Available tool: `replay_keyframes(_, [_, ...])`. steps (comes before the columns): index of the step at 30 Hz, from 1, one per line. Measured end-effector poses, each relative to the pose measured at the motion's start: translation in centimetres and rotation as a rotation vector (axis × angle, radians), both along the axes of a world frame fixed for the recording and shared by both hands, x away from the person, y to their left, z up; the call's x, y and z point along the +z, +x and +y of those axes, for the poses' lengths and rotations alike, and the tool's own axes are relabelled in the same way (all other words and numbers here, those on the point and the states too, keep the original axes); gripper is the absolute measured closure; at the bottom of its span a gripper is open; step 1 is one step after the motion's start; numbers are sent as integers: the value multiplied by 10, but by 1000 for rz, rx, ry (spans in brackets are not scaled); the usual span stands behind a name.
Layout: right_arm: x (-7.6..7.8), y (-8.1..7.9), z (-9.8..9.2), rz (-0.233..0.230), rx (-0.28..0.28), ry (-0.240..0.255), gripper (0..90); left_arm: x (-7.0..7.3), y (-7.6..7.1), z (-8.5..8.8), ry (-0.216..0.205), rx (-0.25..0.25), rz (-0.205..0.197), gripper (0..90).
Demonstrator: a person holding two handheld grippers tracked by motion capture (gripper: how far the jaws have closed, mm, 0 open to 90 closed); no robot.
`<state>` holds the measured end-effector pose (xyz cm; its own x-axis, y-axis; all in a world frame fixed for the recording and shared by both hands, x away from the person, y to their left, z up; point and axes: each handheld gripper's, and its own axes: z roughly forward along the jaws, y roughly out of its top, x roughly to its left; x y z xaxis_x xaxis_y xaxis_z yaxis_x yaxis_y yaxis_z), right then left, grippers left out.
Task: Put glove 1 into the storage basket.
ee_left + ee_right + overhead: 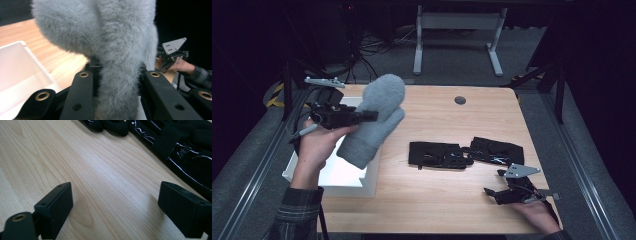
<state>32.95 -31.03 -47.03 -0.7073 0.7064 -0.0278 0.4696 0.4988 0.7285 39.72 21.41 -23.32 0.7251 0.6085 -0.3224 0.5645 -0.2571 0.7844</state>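
Your left gripper (pixel 371 116) has its jaws clamped on a grey mitten (pixel 374 120), pinching the fluffy fabric about midway along its length; in the left gripper view the mitten (pixel 117 50) bulges out above the two black jaws and narrows where they squeeze it. You hold it in the air over the left part of the table (pixel 437 200), with its cuff end hanging down above the white bin (pixel 354 182) and its rounded tip pointing up and away from you. That bin sits at the table's left edge.

Your right gripper (pixel 494 192) rests low at the near right of the table, jaws spread wide with nothing between them; in the right gripper view bare wood lies in the gap. Two black gloves (pixel 464 151) lie flat near the middle of the table, touching end to end, just beyond your right gripper and well apart from the mitten.
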Motion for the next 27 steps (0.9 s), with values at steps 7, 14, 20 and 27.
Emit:
replay_keyframes(7, [0, 0, 0, 1, 0, -1, 129, -7, 1, 31, 7, 79, 24, 720])
replay_keyframes(14, [0, 0, 0, -1, -2, 0, 129, -35, 5, 59, 34, 156, 90, 719])
replay_keyframes(20, [0, 0, 0, 0, -3, 0, 129, -77, 11, 75, 48, 203, 164, 718])
replay_keyframes(27, [0, 1, 0, 0, -3, 2, 130, -123, 25, 77, 93, 241, 255, 716])
